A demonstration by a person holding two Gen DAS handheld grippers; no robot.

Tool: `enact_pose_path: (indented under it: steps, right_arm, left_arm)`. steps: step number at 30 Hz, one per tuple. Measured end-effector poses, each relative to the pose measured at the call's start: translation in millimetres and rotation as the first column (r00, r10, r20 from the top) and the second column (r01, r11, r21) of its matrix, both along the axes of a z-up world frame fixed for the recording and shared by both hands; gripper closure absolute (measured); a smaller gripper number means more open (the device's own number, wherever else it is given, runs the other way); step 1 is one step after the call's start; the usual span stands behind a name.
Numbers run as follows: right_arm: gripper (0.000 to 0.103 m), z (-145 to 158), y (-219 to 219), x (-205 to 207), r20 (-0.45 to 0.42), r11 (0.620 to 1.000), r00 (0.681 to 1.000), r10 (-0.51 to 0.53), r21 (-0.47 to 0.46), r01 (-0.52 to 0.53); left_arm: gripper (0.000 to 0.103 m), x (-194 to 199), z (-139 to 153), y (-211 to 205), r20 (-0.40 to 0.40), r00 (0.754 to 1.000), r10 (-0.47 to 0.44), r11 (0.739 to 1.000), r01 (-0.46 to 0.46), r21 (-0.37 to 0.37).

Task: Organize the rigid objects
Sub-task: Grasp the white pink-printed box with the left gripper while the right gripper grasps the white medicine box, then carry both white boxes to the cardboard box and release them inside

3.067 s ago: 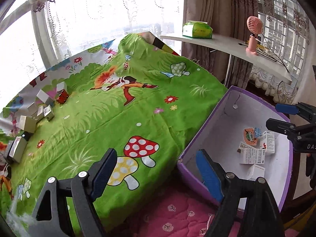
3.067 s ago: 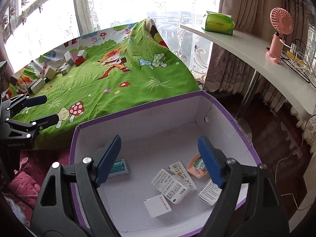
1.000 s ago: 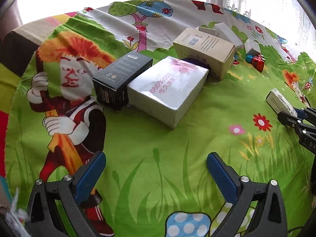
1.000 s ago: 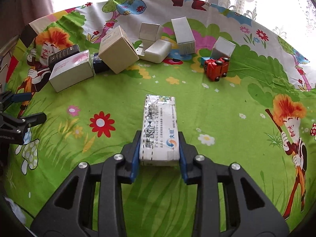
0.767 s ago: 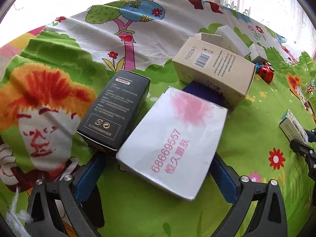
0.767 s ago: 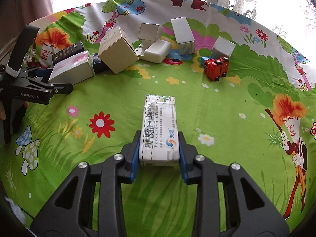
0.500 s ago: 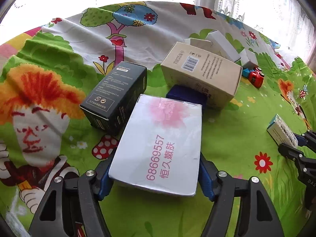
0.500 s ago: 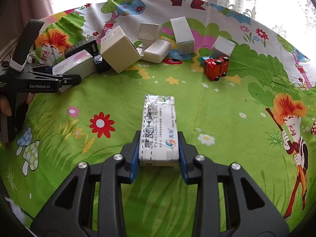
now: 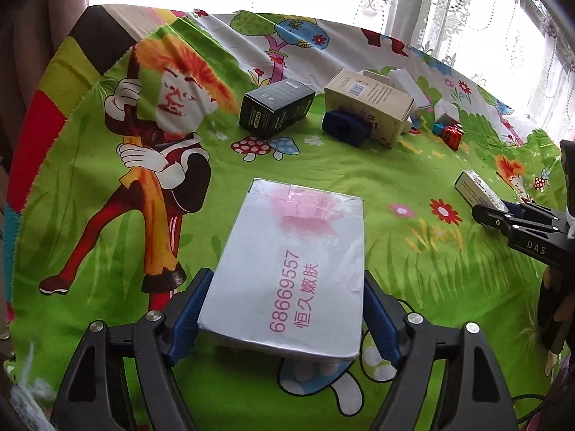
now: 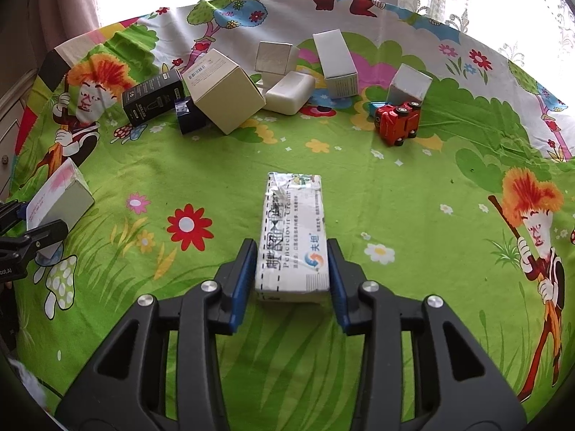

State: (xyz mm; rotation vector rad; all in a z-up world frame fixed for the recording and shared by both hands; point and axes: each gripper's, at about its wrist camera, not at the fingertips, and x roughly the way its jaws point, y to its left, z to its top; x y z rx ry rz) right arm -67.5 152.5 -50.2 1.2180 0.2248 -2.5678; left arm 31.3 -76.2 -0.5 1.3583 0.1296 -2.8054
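My left gripper (image 9: 284, 318) is shut on a silver box with pink print (image 9: 291, 269) and holds it above the green cartoon bedsheet (image 9: 107, 244). The box also shows at the left edge of the right wrist view (image 10: 59, 197). My right gripper (image 10: 291, 273) is shut on a long white cream carton (image 10: 293, 231), also seen in the left wrist view (image 9: 476, 188). Further back lie a black box (image 10: 152, 97), a dark blue box (image 10: 190, 113), a beige box (image 10: 224, 89), several white boxes (image 10: 336, 63) and a red toy truck (image 10: 397, 122).
The sheet covers a bed by a curtained window (image 9: 467, 10). The pile of boxes sits at the far side, near the window. A dark wooden edge (image 10: 14, 107) shows at the left.
My left gripper has pulled the silver box back from the black and beige boxes and lifted it. My right gripper still holds the cream carton in the same place.
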Motion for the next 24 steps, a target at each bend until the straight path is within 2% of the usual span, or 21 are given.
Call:
enact_pose_path:
  steps: [2,4,9,13,15,16,17,18,19,24]
  right_arm:
    - [0.057,0,-1,1,-0.001,1.000,1.000,0.002,0.004,-0.002]
    - [0.051,1,-1,1,0.002,1.000,1.000,0.000,0.002,0.000]
    - [0.046,-1,-1,1,0.005,1.000,1.000,0.008,0.000,-0.008]
    - [0.035,-3,-3,-4,0.015,1.000,1.000,0.021,-0.003,-0.021]
    - [0.034,-4,-4,-4,0.014,1.000,1.000,0.022,0.003,-0.022]
    - [0.034,-4,-5,-3,0.012,1.000,1.000,0.022,0.004,-0.022]
    - [0.038,-4,-6,-2,0.008,1.000,1.000,0.018,0.006,-0.018]
    - [0.060,-2,-6,0,-0.002,1.000,1.000,0.014,0.003,-0.014]
    - [0.066,-2,-6,0,-0.004,1.000,1.000,0.015,0.002,-0.015]
    - [0.066,-1,-6,8,0.001,1.000,1.000,0.007,0.001,-0.007]
  left_arm:
    - [0.018,2,0,3,0.012,1.000,-0.006,0.999,0.006,-0.034]
    - [0.017,7,-1,4,0.019,1.000,-0.007,0.998,0.008,-0.059]
    - [0.015,7,0,1,0.021,1.000,0.007,0.999,-0.006,-0.053]
    - [0.015,3,0,0,0.028,0.999,0.027,0.998,-0.026,-0.061]
    - [0.016,2,0,-2,0.026,0.999,0.046,0.997,-0.044,-0.059]
    - [0.017,2,0,-2,0.021,0.999,0.048,0.997,-0.047,-0.061]
    - [0.032,4,2,-2,0.008,0.999,0.049,0.997,-0.048,-0.059]
    - [0.035,6,3,-3,0.002,0.998,0.061,0.996,-0.061,-0.057]
    - [0.035,8,3,-5,-0.001,0.997,0.074,0.996,-0.074,-0.047]
    - [0.035,40,5,-10,-0.007,0.996,0.091,0.996,-0.091,-0.020]
